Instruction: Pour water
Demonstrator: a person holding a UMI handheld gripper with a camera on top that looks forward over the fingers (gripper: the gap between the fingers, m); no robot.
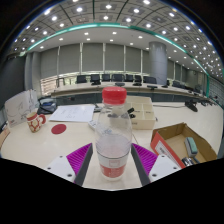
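We hold a clear plastic bottle [113,135] with a red cap [115,96] between the gripper [113,160] fingers, upright, above the near edge of a pale table [60,140]. The cap looks to be on, so in our judgement tipping now would pour nothing; and if it is only loose, water could spill over the table. We also see no clear receiving vessel just ahead: a small mug [36,122] stands well apart toward the table's left edge, so a pour begun here would likely miss. The smooth bottle could slip or twist in the grip when tilted.

The fingers are partly closed, both purple pads [79,158] pressing against the bottle's lower sides. An open cardboard box [182,147] sits near the right edge.
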